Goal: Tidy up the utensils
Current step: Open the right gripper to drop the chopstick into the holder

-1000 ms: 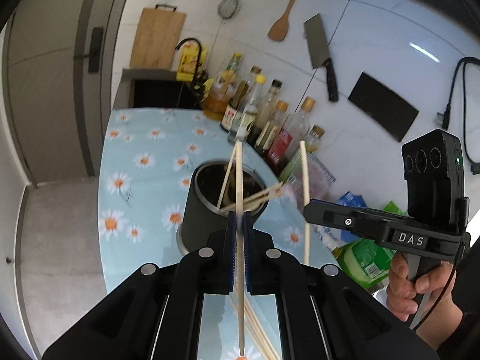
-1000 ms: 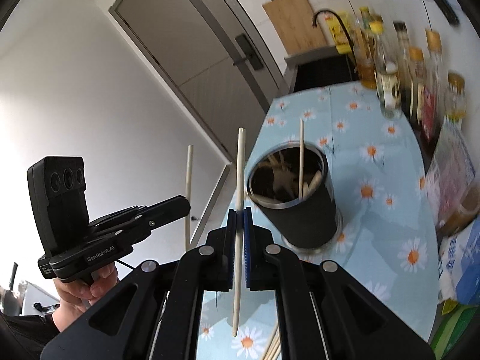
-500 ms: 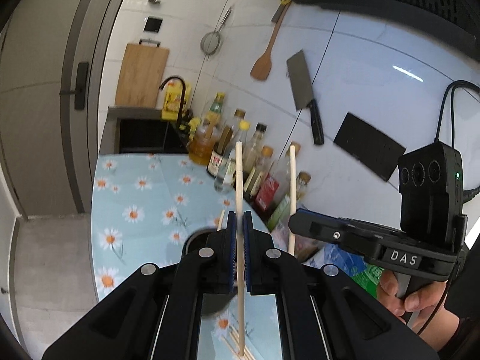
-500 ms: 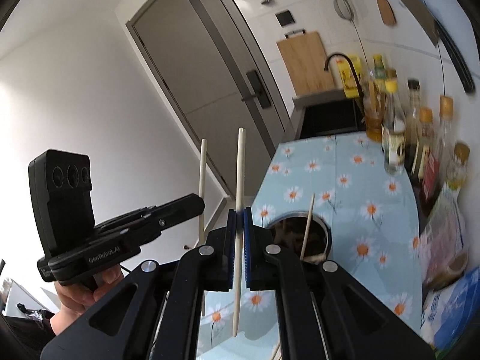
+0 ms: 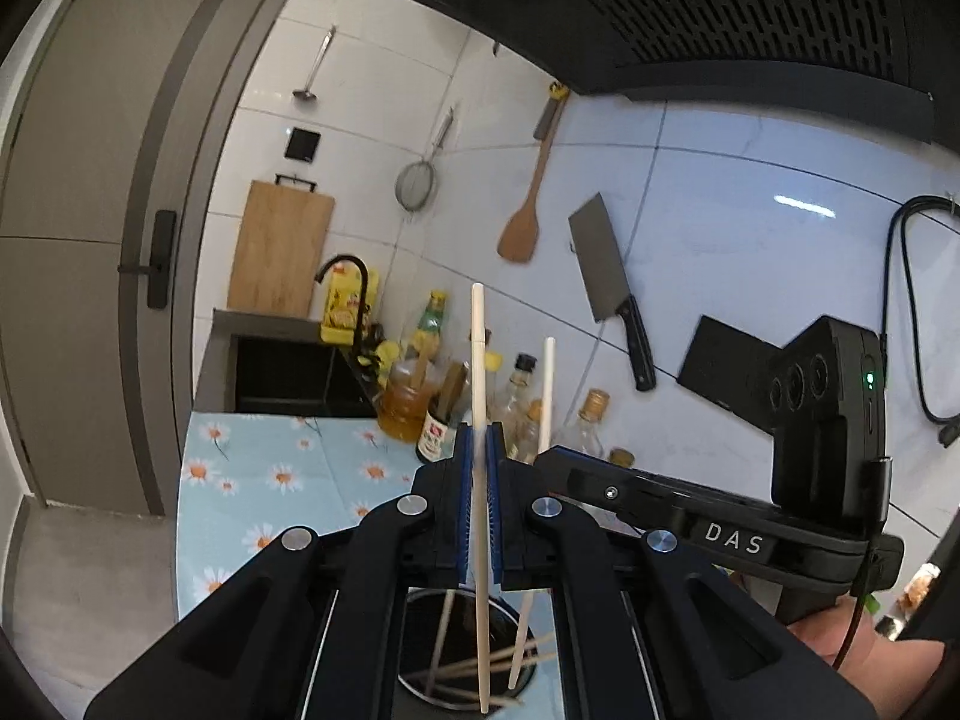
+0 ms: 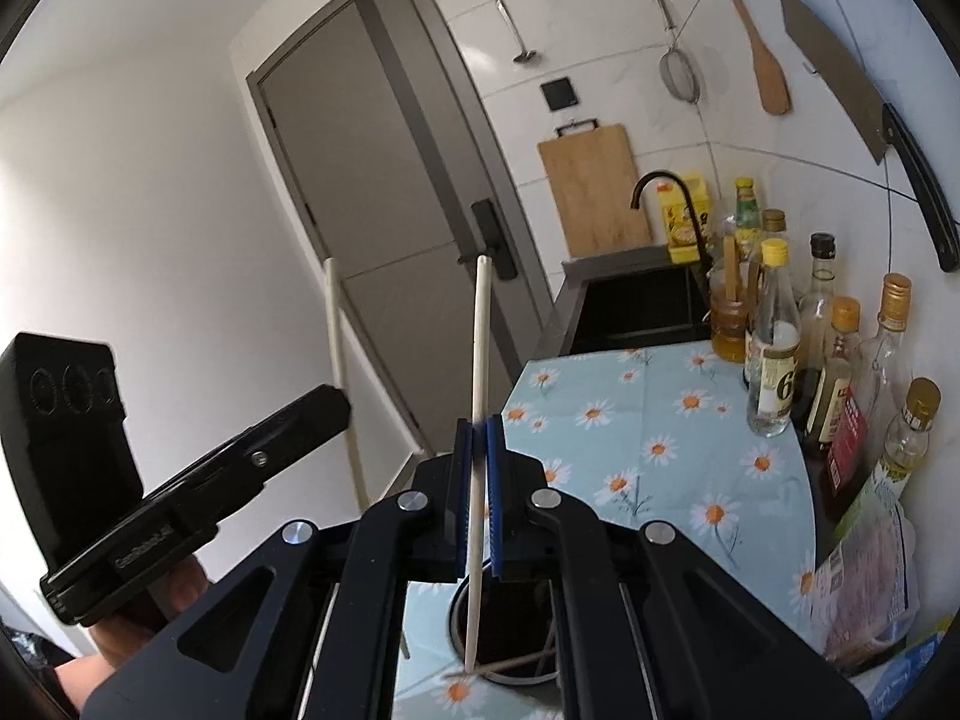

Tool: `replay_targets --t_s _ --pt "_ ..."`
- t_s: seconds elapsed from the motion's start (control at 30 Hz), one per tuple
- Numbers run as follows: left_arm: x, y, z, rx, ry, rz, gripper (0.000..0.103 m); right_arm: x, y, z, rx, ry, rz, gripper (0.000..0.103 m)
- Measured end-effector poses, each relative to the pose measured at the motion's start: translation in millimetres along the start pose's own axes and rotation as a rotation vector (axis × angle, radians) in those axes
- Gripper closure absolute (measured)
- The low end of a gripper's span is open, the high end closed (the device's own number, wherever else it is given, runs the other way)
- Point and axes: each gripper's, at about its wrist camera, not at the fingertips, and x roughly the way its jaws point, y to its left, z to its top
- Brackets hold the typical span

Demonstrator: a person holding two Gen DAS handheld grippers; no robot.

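Note:
My left gripper (image 5: 478, 450) is shut on a pale chopstick (image 5: 477, 360) held upright; its lower tip hangs over the black utensil holder (image 5: 462, 654), which has several wooden chopsticks in it. My right gripper (image 6: 478, 438) is shut on another pale chopstick (image 6: 480, 336), also upright, with its lower tip at the holder's rim (image 6: 459, 648). In the left wrist view the right gripper (image 5: 690, 516) is just to the right with its chopstick (image 5: 546, 390). In the right wrist view the left gripper (image 6: 240, 462) and its chopstick (image 6: 339, 360) are at the left.
The daisy-print blue tablecloth (image 6: 660, 420) covers the counter. Several sauce and oil bottles (image 6: 774, 348) line the wall. A black sink (image 6: 636, 306) with a tap lies beyond. A cleaver (image 5: 606, 276), wooden spatula (image 5: 522, 228), strainer and cutting board (image 5: 279, 246) hang on the tiled wall. Food packets (image 6: 870, 588) lie at the right.
Both grippers have moved forward over the holder and tilted up with their chopsticks. The holder has slid from mid-frame to beneath the fingers, and more of the wall shows.

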Motion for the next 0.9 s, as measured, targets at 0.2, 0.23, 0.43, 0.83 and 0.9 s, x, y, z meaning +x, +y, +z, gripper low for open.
replay_targets --t_s 0.2,0.23,0.43,0.83,0.9 --pt "17 8 -14 0.006 -0.055 0.007 0.099 14 -20 -7 0.022 -0.025 -0.014 0.097" --pt "20 8 -17 0.009 -0.064 0.009 0.099 16 -22 -9 0.020 -0.030 -0.009 0.097" --pt "34 12 -37 0.017 -0.053 0.007 0.099 25 -32 -23 0.021 -0.030 -0.025 0.097" --pt "41 24 -55 0.004 0.022 0.051 0.091 37 -32 -43 0.036 0.009 -0.015 0.084" --pt "39 24 -55 -0.006 0.028 0.045 0.075 36 -31 -44 0.033 0.011 -0.013 0.084"
